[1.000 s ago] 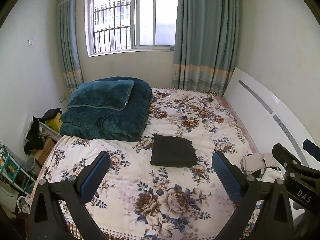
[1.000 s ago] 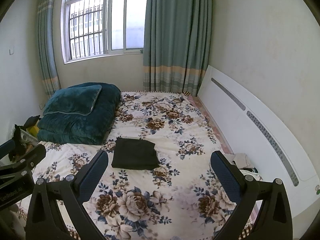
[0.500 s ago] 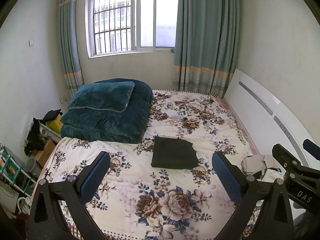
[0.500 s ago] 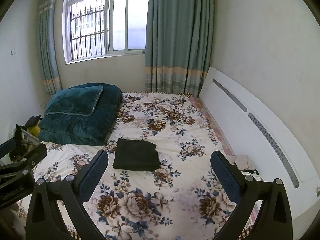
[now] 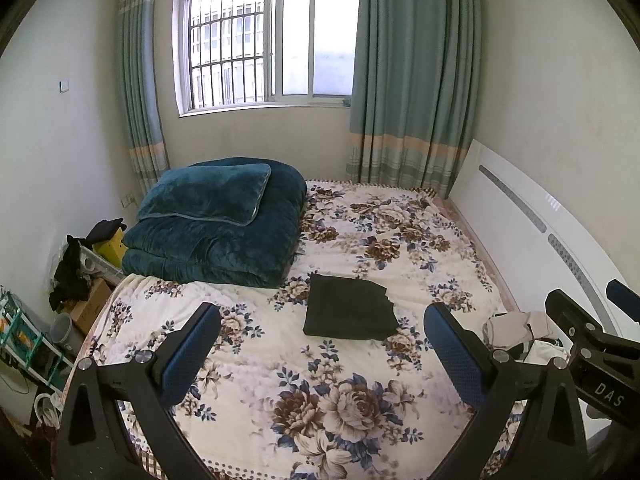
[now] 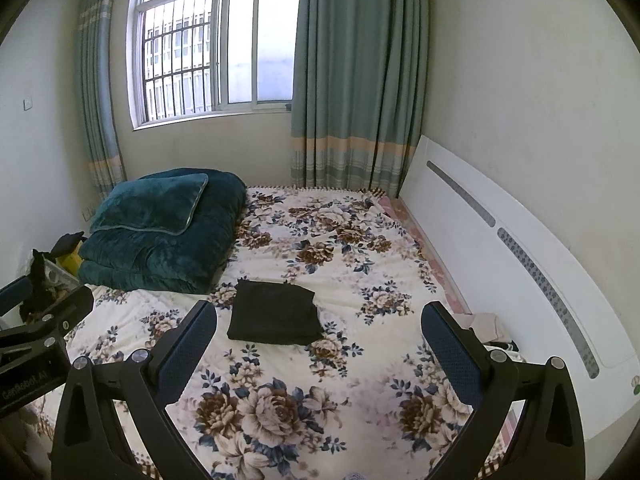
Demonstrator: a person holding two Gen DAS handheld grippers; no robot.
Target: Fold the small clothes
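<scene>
Your left gripper [image 5: 322,354] hangs above the near part of the bed with its blue-padded fingers [image 5: 191,354] spread wide and nothing between them; your right gripper [image 6: 320,354] is held the same way, jaws wide apart and empty. The dark folded garment [image 5: 350,312] lies flat on the floral bedspread [image 5: 320,400] near the middle of the bed, ahead of both grippers and touched by neither. A small heap of pale clothes [image 5: 520,330] sits at the bed's right edge, beside the white headboard [image 5: 516,216]. A folded teal quilt [image 5: 224,240] with a matching pillow [image 5: 208,196] on top occupies the far left corner, below the window [image 5: 268,40].
</scene>
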